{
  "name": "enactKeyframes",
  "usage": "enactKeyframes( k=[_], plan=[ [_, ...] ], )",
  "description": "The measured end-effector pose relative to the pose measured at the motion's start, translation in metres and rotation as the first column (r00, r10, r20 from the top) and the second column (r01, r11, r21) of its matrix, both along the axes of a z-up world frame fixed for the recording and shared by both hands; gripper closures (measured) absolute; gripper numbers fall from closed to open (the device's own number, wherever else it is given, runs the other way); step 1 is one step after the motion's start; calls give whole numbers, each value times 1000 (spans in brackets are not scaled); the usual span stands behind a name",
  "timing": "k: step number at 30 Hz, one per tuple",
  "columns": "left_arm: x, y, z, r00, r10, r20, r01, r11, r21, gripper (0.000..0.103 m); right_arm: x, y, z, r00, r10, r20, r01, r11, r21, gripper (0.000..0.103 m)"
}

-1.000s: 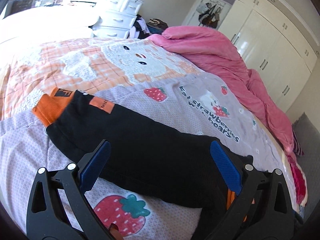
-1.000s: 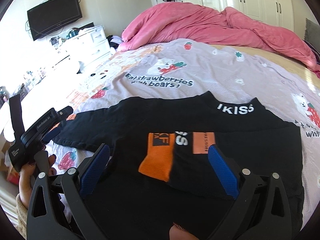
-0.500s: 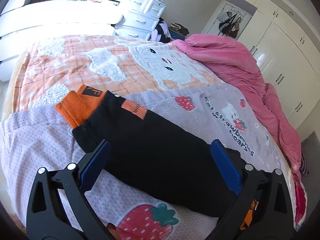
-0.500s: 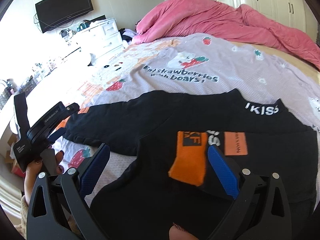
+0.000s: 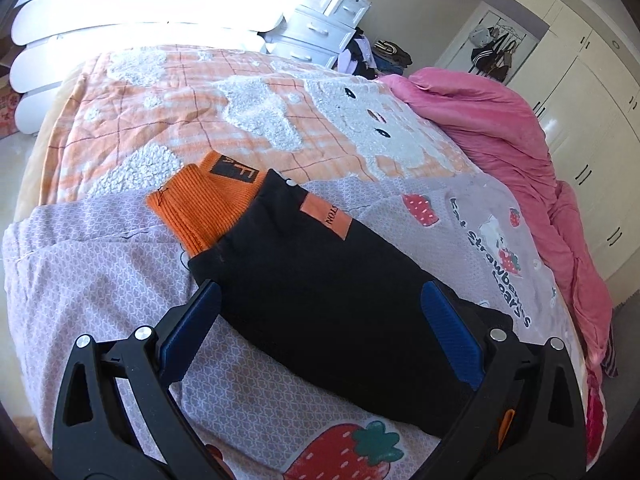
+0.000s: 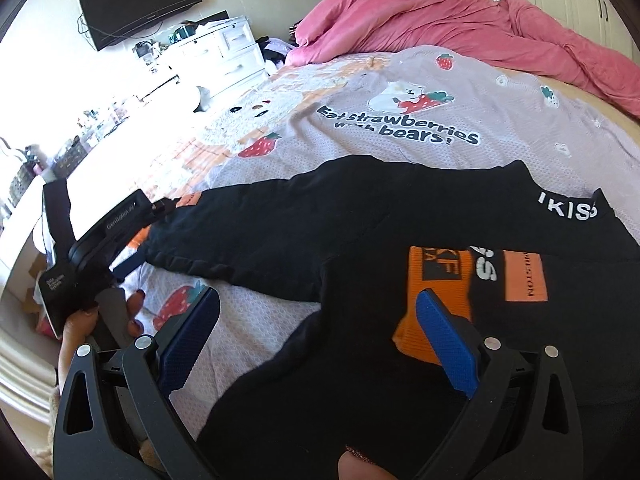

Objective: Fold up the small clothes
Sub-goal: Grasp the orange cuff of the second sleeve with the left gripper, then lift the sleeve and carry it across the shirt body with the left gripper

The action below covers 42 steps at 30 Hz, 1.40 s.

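A black sweatshirt (image 6: 360, 220) with orange cuffs lies flat on the bed. One sleeve is folded across the body, its orange cuff (image 6: 436, 280) on the chest. The other sleeve (image 5: 320, 280) stretches out to the left, ending in an orange cuff (image 5: 204, 204). My left gripper (image 5: 320, 332) is open and empty, hovering over that sleeve; it also shows in the right wrist view (image 6: 120, 236). My right gripper (image 6: 320, 340) is open and empty above the shirt's lower body, its right finger in front of the folded cuff.
The bed has a lilac strawberry cover (image 6: 400, 128) and an orange plaid blanket (image 5: 200, 100). A pink duvet (image 6: 440, 16) is heaped at the far side. White drawers (image 5: 320, 20), wardrobes (image 5: 580, 100) and a wall television (image 6: 140, 0) stand beyond the bed.
My left gripper has moved out along the stretched sleeve toward its orange cuff. My right gripper has shifted left across the shirt. Both stayed open.
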<state>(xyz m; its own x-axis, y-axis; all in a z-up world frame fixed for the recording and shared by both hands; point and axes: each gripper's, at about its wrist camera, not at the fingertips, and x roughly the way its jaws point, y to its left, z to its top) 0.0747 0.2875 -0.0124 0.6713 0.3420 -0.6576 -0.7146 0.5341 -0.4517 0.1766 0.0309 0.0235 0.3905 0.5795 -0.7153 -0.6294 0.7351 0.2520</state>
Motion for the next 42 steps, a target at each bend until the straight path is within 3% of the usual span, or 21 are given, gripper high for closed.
enactKeyframes(
  k=[10,14,29,31,33,36,42],
  plan=[
    [1,20,-13,998,13,57,-8,997,-76,9,-2,4,-2,1000,-8,-19,8,1000,22,5],
    [7,22,-13,998,13,55,-9,998,-65,9,-3,-3,-2,999,-24,-38,26,999,47,5],
    [2,36,-14,984,72,161,-56,993,-99,10,-4,-30,4,994,-89,-58,95,990,103,5],
    [5,37,-14,986,57,155,-42,994,-96,22,-4,-33,3,993,-96,-67,103,988,112,5],
    [11,40,-16,994,48,102,-41,997,-67,84,-4,-35,3,992,-99,-75,108,987,119,5],
    [16,47,-25,997,24,74,-18,997,-81,91,-5,-38,4,991,-105,-84,116,985,127,5],
    [13,36,-7,984,-49,172,58,997,-44,97,-5,-47,6,987,-126,-96,139,980,142,5]
  ],
)
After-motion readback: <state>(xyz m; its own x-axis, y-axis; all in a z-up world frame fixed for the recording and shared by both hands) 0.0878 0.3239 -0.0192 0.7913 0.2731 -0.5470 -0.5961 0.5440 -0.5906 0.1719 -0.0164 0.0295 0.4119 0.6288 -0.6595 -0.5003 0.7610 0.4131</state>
